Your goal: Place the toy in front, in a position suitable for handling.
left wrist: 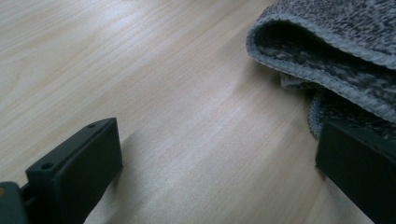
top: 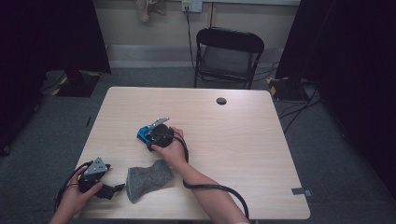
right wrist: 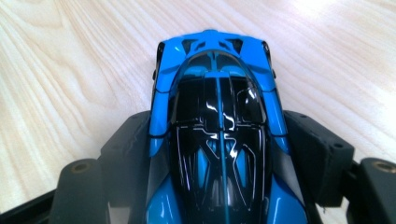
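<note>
The counter [top: 243,154] carries a grey cloth [top: 147,179] near its front edge, toward the front-left corner, and a blue toy car [right wrist: 217,126] farther in, left of centre. The left tongs [top: 114,190] stand open just beside the cloth (one jaw at its hem, nothing between them). The right tongs [top: 150,135] grip the car by its sides.

This looks like a recording room or lab rather than a home: a pale wood-grain table with a round cable hole [top: 221,101] stands on grey carpet [top: 336,154] between black curtains [top: 51,32]. Beyond the grippers' far side, a black folding chair [top: 228,56] faces a bare wall. Cables [top: 299,109] trail across the floor, and a wall socket [top: 191,5] sits above.
</note>
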The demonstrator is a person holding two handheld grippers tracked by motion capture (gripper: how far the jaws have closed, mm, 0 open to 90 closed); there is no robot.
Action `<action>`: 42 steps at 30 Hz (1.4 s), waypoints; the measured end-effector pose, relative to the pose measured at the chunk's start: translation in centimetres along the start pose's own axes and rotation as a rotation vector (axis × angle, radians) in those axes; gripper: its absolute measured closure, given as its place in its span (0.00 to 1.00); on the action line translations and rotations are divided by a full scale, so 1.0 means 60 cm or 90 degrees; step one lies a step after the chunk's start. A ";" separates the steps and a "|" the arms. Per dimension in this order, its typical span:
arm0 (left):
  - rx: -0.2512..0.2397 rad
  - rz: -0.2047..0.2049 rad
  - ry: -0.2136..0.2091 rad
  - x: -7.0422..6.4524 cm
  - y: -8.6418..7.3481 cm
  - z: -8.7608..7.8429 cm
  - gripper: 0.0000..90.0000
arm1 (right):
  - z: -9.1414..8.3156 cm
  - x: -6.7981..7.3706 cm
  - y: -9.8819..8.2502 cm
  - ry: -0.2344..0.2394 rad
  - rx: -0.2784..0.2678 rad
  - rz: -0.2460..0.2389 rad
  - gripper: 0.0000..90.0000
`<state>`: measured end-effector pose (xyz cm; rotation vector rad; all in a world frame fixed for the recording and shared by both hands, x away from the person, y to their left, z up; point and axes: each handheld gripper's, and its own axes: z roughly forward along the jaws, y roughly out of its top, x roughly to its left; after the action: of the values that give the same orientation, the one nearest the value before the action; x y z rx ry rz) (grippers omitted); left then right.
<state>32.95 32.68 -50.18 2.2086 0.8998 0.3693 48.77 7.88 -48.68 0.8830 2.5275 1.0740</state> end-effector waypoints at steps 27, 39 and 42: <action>0.000 0.000 -0.001 0.000 0.000 0.000 0.00 | -0.043 -0.034 0.006 0.016 -0.020 0.037 0.31; 0.000 0.001 0.000 0.000 0.000 0.000 0.00 | -0.101 -0.082 -0.017 0.008 -0.031 0.045 0.31; 0.000 0.001 0.000 0.000 0.000 0.000 0.00 | -0.118 -0.095 -0.029 0.007 -0.032 0.046 0.31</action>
<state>32.96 32.69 -50.17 2.2100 0.8985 0.3698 49.32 -0.61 -45.04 0.9637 2.4822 1.1621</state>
